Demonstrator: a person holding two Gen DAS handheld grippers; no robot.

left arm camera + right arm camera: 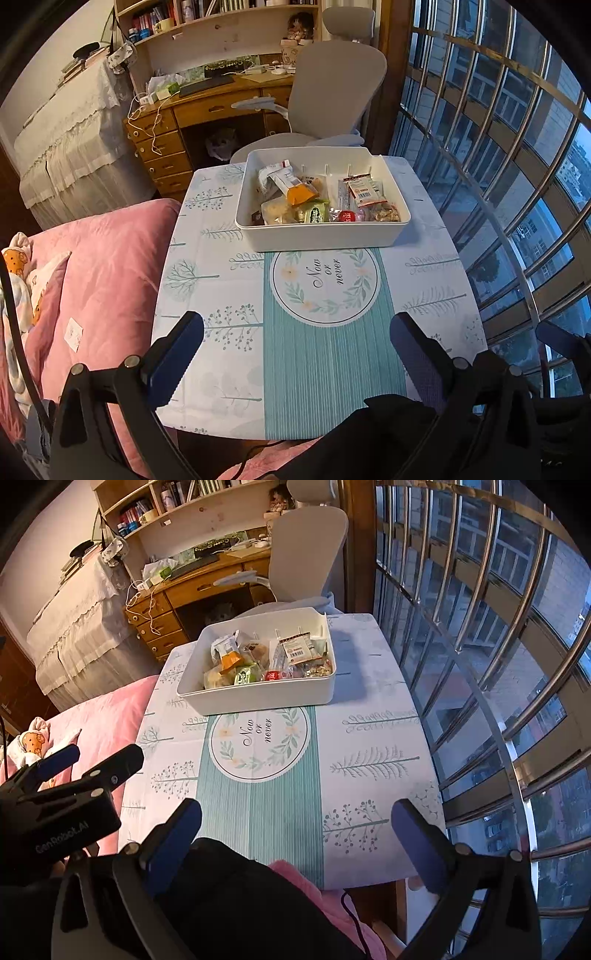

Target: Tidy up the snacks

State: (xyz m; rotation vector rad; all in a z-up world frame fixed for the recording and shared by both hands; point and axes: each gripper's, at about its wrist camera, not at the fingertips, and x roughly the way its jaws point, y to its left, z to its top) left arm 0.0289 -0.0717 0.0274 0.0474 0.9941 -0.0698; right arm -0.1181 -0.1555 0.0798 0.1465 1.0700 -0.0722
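Above the near edge of the surface [221,362], the left hand-held gripper [295,354] and the right hand-held gripper [295,834] both gape wide, nothing between their pads. Well ahead of both sits a white bin [321,236] holding the snacks [317,199]; its near wall hides the lower packets, and their labels are too small to read.

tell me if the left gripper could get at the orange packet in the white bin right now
Probably yes. The left gripper is open and empty, the tablecloth between it and the white bin is bare, and the orange packet lies on top, uncovered.
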